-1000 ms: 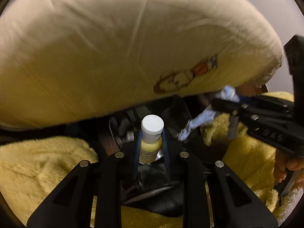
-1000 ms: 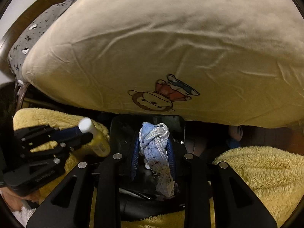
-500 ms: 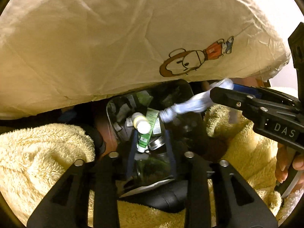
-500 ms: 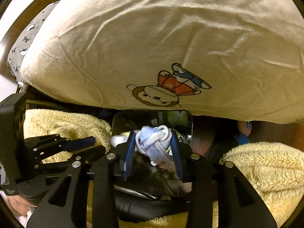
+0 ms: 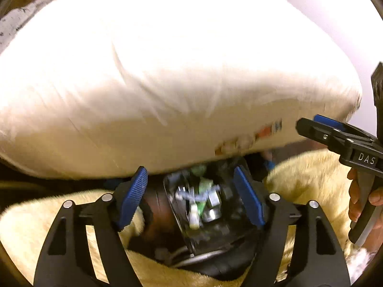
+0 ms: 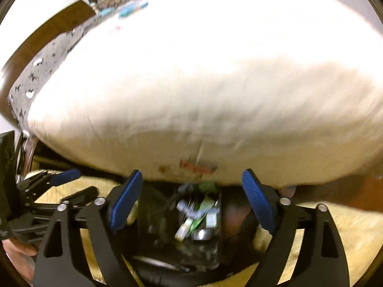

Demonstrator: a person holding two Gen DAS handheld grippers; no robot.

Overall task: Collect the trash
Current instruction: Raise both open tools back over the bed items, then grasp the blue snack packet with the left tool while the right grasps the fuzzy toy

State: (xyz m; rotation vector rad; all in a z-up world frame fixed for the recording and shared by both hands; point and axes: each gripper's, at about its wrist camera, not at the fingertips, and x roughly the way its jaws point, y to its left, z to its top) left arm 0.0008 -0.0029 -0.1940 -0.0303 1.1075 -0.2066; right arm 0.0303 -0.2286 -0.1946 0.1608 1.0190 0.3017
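A black-lined trash bin [image 5: 241, 224] stands below both grippers, between yellow fleece folds. Inside lie the small yellow bottle [image 5: 194, 216], a green wrapper [image 5: 206, 186] and the blue-white cloth strip [image 5: 198, 196]. The same bin [image 6: 215, 251] and cloth strip [image 6: 191, 211] show in the right wrist view. My left gripper [image 5: 191, 199] is open and empty above the bin. My right gripper [image 6: 191, 199] is open and empty above it too. It also shows at the right edge of the left wrist view [image 5: 318, 125].
A large cream pillow [image 5: 167, 83] with a cartoon print overhangs the bin from behind; it also fills the right wrist view [image 6: 215, 83]. Yellow fleece blanket [image 5: 308, 174] surrounds the bin on both sides. A grey patterned cloth [image 6: 40, 71] lies far left.
The left gripper opened and dropped the yellow bottle into the bin. The right gripper opened and dropped the blue-white cloth strip into it. Both grippers have pulled upward.
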